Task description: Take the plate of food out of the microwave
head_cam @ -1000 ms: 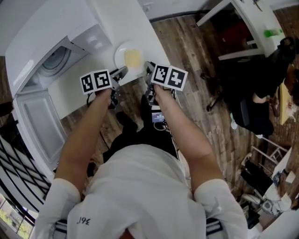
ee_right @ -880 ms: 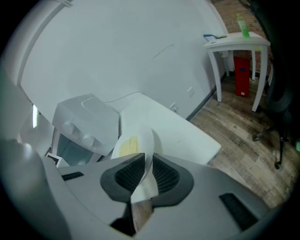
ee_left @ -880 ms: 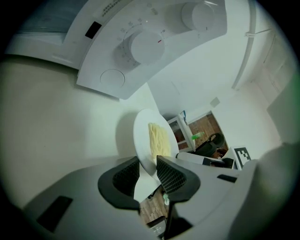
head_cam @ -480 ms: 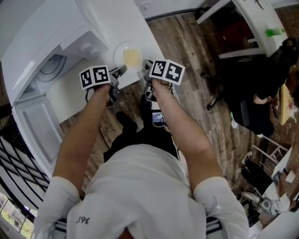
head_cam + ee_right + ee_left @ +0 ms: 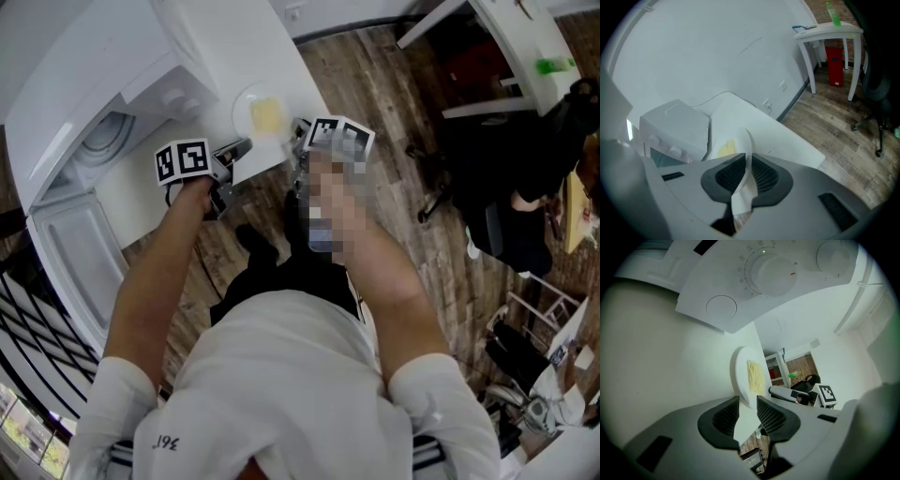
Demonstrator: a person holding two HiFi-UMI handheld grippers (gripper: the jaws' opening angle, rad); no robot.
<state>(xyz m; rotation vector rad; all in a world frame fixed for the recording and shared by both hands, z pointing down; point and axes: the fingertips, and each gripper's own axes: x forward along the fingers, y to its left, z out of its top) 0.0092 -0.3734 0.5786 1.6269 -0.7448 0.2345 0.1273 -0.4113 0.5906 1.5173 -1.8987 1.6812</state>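
A white plate (image 5: 246, 105) with pale yellow food (image 5: 267, 114) rests on the white table (image 5: 272, 47), beside the open white microwave (image 5: 112, 84). My left gripper (image 5: 242, 146) is open at the plate's near-left rim. In the left gripper view the plate (image 5: 740, 376) stands just ahead of the gripper's (image 5: 747, 411) parted jaws, which do not press on it. My right gripper (image 5: 302, 131) is at the near-right rim, partly behind a blurred patch. In the right gripper view its (image 5: 746, 171) jaws are closing, and the thin plate rim (image 5: 749, 140) fills the narrow gap between the pads.
The microwave door (image 5: 80, 253) hangs open at the left. A small white table (image 5: 832, 28) with a green bottle (image 5: 832, 13) stands on the wooden floor at the right. A black office chair (image 5: 506, 187) is further right. The white table's edge runs just under both grippers.
My left gripper has drawn back a little to the left, away from the plate. The right gripper stays at the rim. The plate has not moved.
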